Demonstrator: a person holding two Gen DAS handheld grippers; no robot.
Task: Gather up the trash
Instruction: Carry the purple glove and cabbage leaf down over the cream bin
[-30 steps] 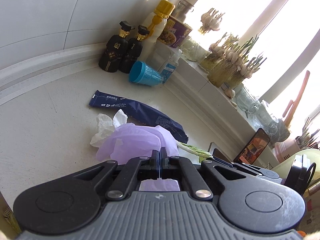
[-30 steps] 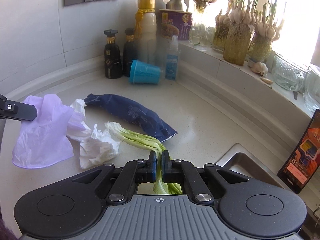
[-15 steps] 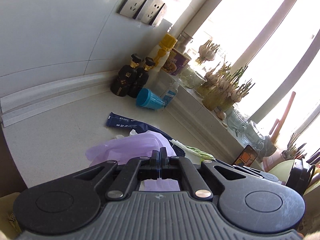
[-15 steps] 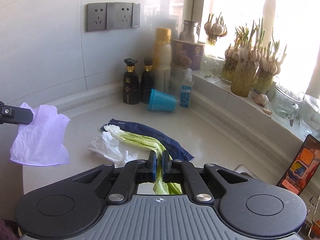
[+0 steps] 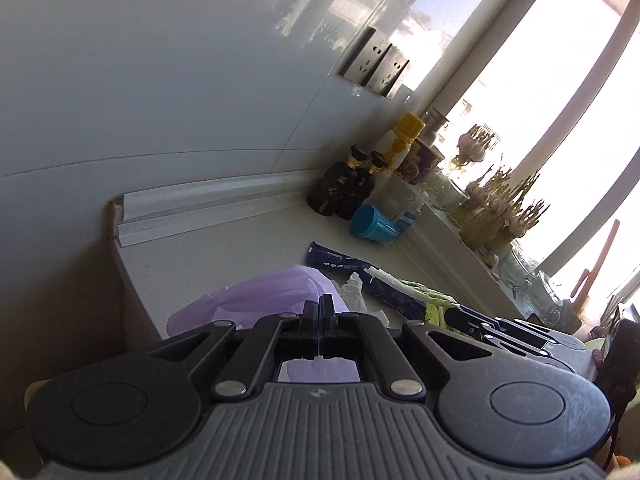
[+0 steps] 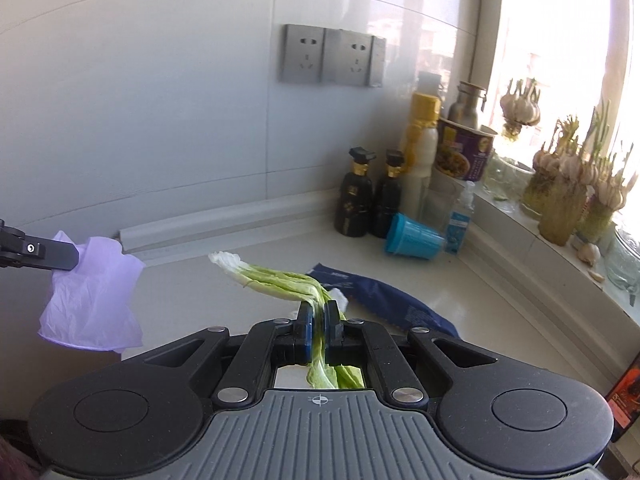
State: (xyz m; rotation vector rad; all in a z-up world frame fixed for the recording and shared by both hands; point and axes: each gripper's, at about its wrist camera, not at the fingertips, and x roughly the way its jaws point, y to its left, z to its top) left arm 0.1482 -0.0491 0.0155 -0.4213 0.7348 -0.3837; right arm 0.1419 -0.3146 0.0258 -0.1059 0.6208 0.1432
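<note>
My left gripper (image 5: 319, 307) is shut on a thin purple plastic bag (image 5: 264, 294) and holds it above the counter's left end; the bag (image 6: 90, 296) hangs from the left fingertips (image 6: 52, 255) in the right wrist view. My right gripper (image 6: 319, 316) is shut on a limp green vegetable leaf (image 6: 276, 278), lifted off the counter, its white stem end pointing left. The leaf (image 5: 416, 288) also shows in the left wrist view. A dark blue snack wrapper (image 6: 384, 298) and crumpled white tissue (image 5: 354, 286) lie on the counter.
A tipped blue cup (image 6: 414, 236), two black bottles (image 6: 360, 196), a yellow-capped bottle (image 6: 420, 152), a noodle cup (image 6: 464, 152) and a small sanitizer bottle (image 6: 460, 218) stand in the corner. Sprouting garlic (image 6: 568, 196) lines the sill. A phone (image 6: 628, 396) stands at the right.
Both grippers rose from the counter and pulled back. The leaf came up off the counter with the right gripper. The purple bag went up and left, clear of the tissue.
</note>
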